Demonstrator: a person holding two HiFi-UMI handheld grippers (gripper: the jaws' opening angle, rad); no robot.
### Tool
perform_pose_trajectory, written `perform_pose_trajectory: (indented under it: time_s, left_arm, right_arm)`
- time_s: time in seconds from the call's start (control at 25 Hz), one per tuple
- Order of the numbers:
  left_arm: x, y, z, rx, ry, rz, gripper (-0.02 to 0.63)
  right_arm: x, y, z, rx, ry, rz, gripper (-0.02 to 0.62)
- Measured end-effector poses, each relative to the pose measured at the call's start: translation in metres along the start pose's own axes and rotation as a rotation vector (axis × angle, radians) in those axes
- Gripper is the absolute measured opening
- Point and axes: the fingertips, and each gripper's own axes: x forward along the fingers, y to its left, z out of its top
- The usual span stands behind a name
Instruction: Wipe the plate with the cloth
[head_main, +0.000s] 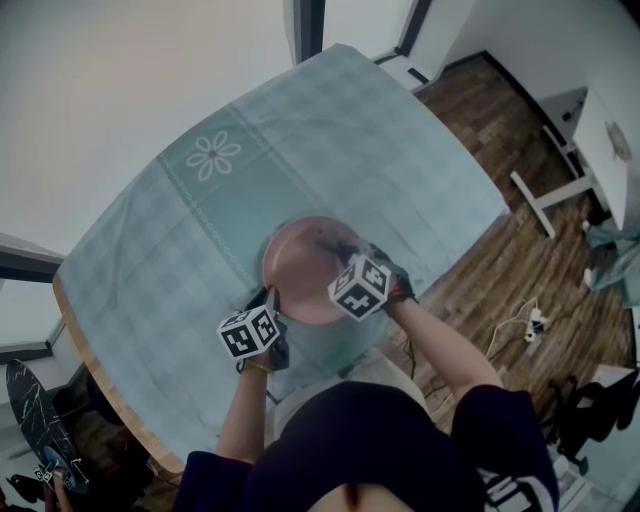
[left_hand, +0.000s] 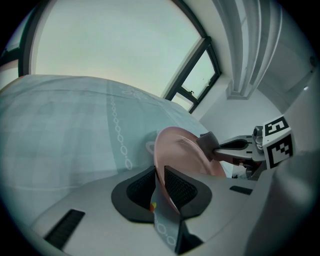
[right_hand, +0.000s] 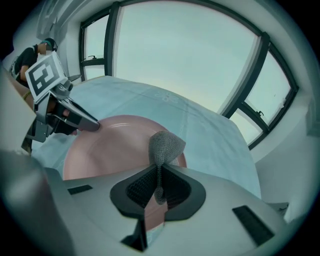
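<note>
A pink plate (head_main: 303, 268) rests on the teal checked tablecloth (head_main: 180, 240) in the middle of the table. My left gripper (head_main: 272, 300) is shut on the plate's near-left rim, and the rim (left_hand: 159, 165) runs between its dark pads in the left gripper view. My right gripper (head_main: 338, 250) is shut on a grey knitted cloth (right_hand: 165, 145) and holds it over the plate's right side (right_hand: 112, 147). The cloth's bunched end sticks out past the jaws. The left gripper view shows the cloth (left_hand: 208, 143) against the plate's far rim.
The tablecloth carries a white flower motif (head_main: 213, 155) at the far left. Wooden floor (head_main: 520, 260) lies right of the table, with white cables (head_main: 525, 320) and a white desk (head_main: 600, 150). Large windows (right_hand: 190, 55) stand beyond the table.
</note>
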Motion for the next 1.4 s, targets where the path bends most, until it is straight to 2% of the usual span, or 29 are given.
perform_pose_trajectory:
  time_s: [0.24,0.52,1.4]
  left_arm:
    - [0.002,-0.001,-0.001,-0.007,0.002,0.001,0.067]
    - [0.001,-0.001,0.0,-0.008,0.0,0.002,0.067]
    - [0.001,-0.001,0.0,-0.013,-0.008,0.029,0.067]
  right_arm:
    - [0.01,-0.018,-0.006,-0.065,0.038,-0.033,0.032]
    - [0.02,-0.02,-0.014,-0.066,0.066,-0.015,0.032]
    - [0.014,0.024,-0.032,-0.052,0.101,0.101,0.032]
